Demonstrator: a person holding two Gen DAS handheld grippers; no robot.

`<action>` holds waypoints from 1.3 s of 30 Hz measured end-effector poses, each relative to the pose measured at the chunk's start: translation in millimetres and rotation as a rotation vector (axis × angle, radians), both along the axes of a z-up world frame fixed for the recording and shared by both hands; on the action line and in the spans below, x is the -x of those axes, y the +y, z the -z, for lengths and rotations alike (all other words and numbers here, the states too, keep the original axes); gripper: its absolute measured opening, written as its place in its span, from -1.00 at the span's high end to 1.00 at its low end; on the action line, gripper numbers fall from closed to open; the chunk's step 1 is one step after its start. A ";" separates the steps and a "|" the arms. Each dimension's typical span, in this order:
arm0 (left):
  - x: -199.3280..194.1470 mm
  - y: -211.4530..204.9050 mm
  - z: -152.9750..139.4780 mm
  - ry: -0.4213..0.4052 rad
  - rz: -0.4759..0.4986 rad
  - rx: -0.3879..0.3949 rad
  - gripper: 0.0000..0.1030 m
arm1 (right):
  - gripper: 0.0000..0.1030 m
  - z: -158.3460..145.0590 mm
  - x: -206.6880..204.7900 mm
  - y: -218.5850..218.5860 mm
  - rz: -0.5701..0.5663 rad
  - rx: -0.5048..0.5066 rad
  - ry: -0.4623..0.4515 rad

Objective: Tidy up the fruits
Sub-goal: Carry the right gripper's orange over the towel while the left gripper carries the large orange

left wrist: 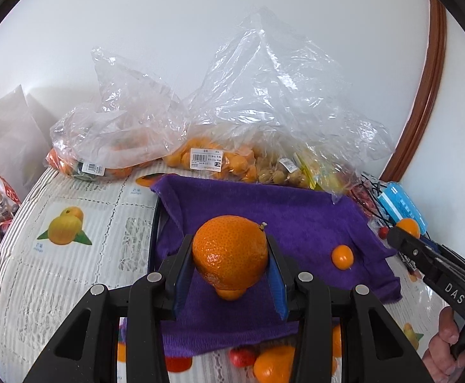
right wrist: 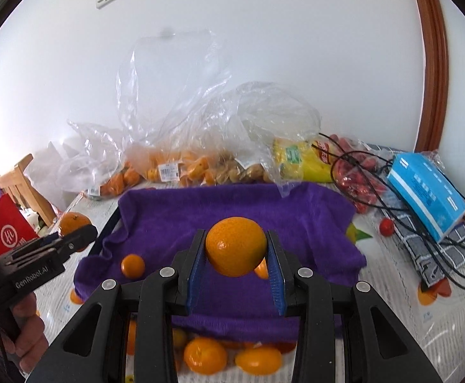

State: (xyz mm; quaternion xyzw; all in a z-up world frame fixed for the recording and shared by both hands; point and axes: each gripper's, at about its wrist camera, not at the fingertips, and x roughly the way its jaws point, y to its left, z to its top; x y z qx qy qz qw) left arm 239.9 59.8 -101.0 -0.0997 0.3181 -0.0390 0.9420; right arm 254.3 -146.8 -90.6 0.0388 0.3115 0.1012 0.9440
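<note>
My left gripper (left wrist: 231,255) is shut on a large orange (left wrist: 230,250) and holds it above a purple towel (left wrist: 296,220). My right gripper (right wrist: 236,250) is shut on a smaller orange (right wrist: 236,245) above the same towel (right wrist: 232,204). A small orange (left wrist: 343,256) lies on the towel; it also shows in the right wrist view (right wrist: 132,266). Another small orange (left wrist: 231,293) lies under the held one. The right gripper appears at the right edge of the left wrist view (left wrist: 408,233), the left gripper at the left of the right wrist view (right wrist: 76,229).
Clear plastic bags (left wrist: 181,127) of oranges and other fruit lie along the wall behind the towel. A blue box (right wrist: 427,191), black cables (right wrist: 424,223) and red fruit (right wrist: 360,175) sit at the right. Loose oranges (right wrist: 205,356) lie at the table's near edge. A wooden chair (right wrist: 18,178) stands left.
</note>
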 end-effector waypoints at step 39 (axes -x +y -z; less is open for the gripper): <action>-16.0 5.2 33.9 0.040 -0.014 0.035 0.23 | 0.30 55.4 -28.8 5.7 0.003 -0.002 0.103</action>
